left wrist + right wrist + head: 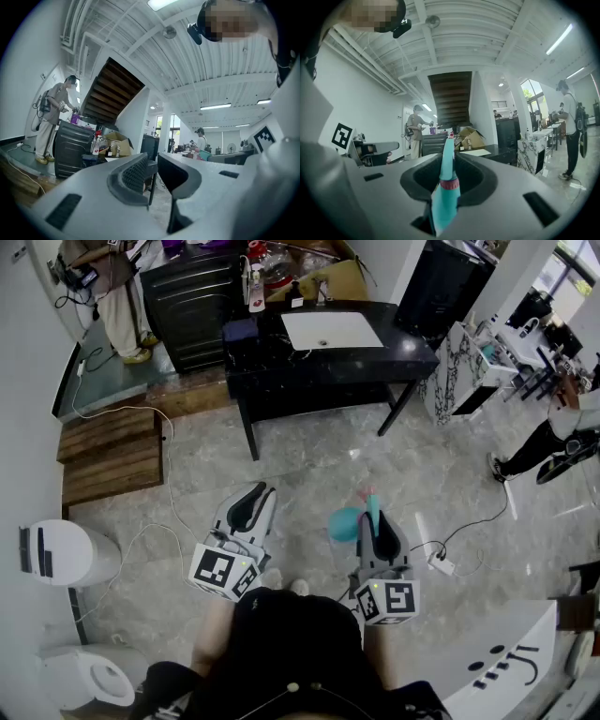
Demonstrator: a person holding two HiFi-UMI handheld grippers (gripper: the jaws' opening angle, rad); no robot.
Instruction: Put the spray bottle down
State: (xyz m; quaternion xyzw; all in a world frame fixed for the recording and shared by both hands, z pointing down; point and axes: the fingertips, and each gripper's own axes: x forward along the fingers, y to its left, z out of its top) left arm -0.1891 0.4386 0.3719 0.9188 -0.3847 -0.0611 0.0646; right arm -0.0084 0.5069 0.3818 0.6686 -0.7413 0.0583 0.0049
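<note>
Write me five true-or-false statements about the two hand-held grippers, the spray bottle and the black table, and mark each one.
1. The right hand-held gripper is closed on a teal spray bottle. True.
2. The left hand-held gripper grips a second bottle. False: nothing is between its jaws.
3. A white rectangle is set in the top of the black table. True.
4. The spray bottle stands on the black table. False: it is held in the air above the floor, well short of the table.
5. Both grippers point straight down. False: both point level, looking across the room.
</note>
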